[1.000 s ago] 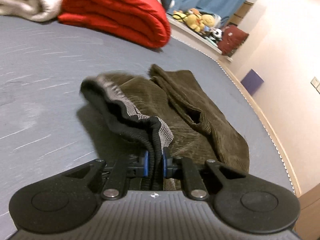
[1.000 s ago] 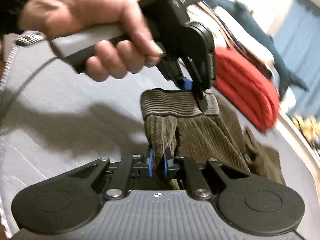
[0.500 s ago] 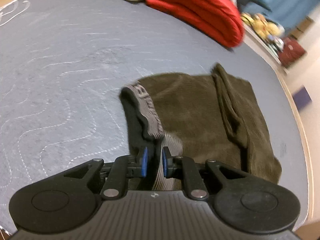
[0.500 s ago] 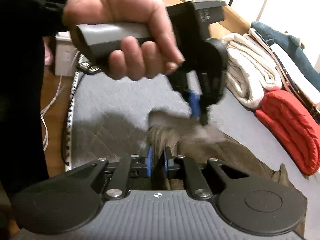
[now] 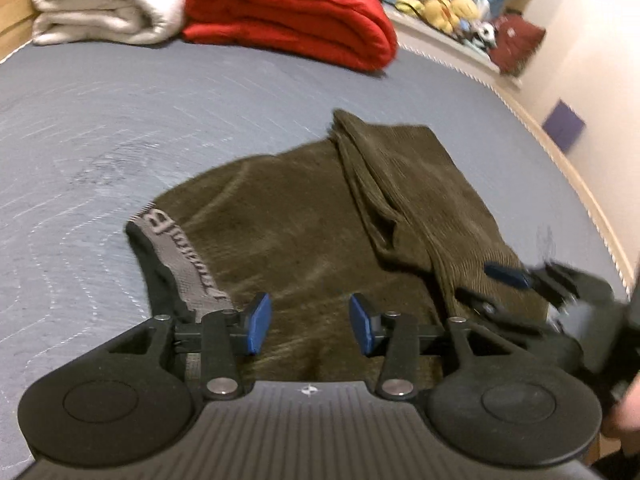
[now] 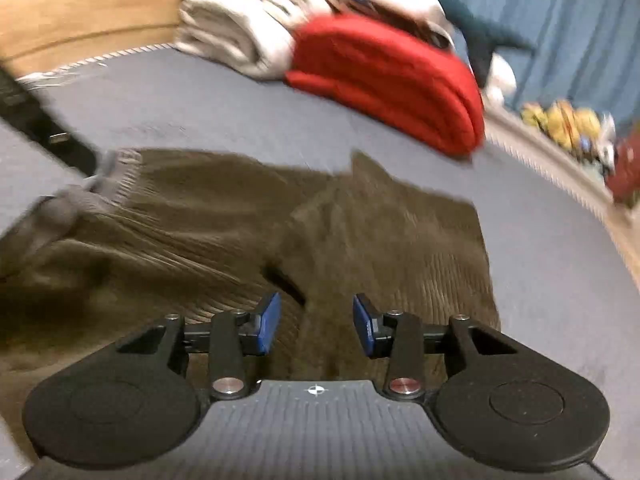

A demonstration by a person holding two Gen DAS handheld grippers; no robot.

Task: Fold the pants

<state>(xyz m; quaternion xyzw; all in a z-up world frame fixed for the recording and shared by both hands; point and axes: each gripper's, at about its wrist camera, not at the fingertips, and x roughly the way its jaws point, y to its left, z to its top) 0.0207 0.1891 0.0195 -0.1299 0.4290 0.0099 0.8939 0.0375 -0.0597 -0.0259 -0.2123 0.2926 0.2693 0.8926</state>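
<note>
Brown corduroy pants (image 5: pixel 304 236) lie folded on the grey-blue mattress (image 5: pixel 120 128), with the grey elastic waistband (image 5: pixel 180 256) at the left edge. My left gripper (image 5: pixel 310 324) is open and empty just above the near part of the pants. My right gripper (image 6: pixel 316 322) is open and empty over the pants (image 6: pixel 360 232); it also shows blurred at the right of the left wrist view (image 5: pixel 516 284). The waistband (image 6: pixel 80 192) shows at the left of the right wrist view.
A folded red blanket (image 5: pixel 288 12) and a folded white blanket (image 5: pixel 96 4) lie at the far end of the mattress. Stuffed toys (image 5: pixel 444 8) sit on a ledge beyond. The mattress edge (image 5: pixel 580 196) runs along the wall at right.
Both grippers have opened and let go of the waistband end. The pants now lie flat, folded over on the mattress. Both grippers have dropped low over the cloth.
</note>
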